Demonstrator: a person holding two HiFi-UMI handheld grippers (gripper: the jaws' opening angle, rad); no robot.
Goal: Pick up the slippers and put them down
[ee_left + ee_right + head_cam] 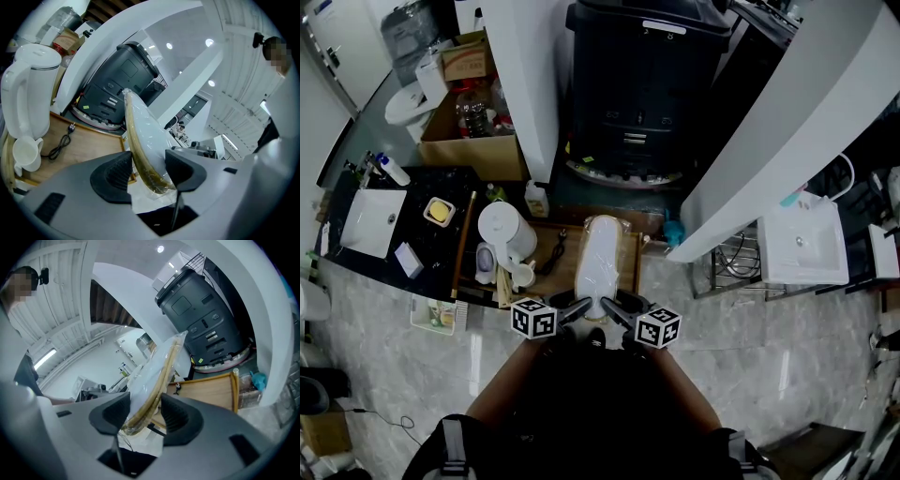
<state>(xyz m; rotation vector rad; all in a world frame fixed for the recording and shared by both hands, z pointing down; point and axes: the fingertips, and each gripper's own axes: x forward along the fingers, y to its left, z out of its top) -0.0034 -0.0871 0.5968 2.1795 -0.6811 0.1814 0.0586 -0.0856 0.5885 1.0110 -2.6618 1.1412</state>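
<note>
Standing behind the dark counter, a large black machine is seen. A wooden tray is set on the counter, with a white kettle at its left end. The slippers, white and wrapped in clear plastic, are held tilted above the tray. Their near end is pinched from both sides, by the fingers of the left gripper and of the right gripper. A white mug is seen just beside the kettle.
</note>
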